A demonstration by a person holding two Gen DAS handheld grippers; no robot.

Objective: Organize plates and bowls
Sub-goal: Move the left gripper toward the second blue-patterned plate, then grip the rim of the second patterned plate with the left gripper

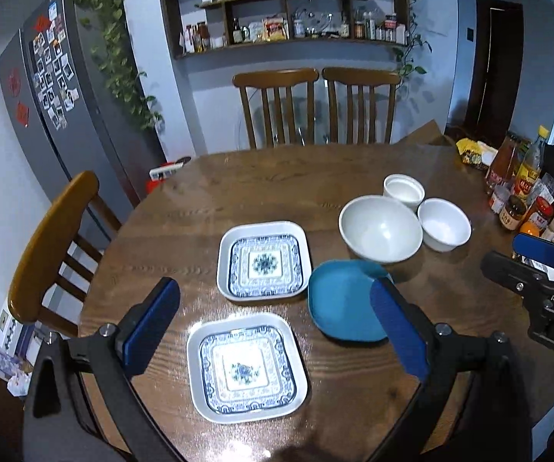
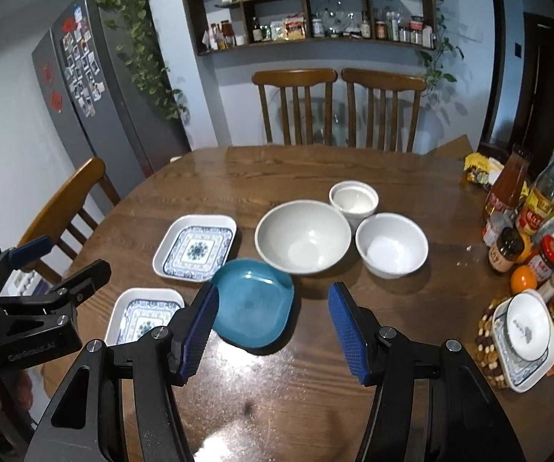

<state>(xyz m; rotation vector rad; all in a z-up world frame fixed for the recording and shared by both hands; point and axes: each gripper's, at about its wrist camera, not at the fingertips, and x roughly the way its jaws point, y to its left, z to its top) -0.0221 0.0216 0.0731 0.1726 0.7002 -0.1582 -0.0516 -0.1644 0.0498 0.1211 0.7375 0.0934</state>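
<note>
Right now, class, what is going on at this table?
A person holds the left gripper and right gripper above the wooden table, both open and empty. Two patterned plates, a teal plate and three white bowls sit unstacked.

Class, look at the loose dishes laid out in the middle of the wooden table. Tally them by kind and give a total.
Blue-patterned square plates: 2
Teal plate: 1
Large white bowl: 1
Small white bowl: 1
White ramekin: 1
Total: 6
</note>
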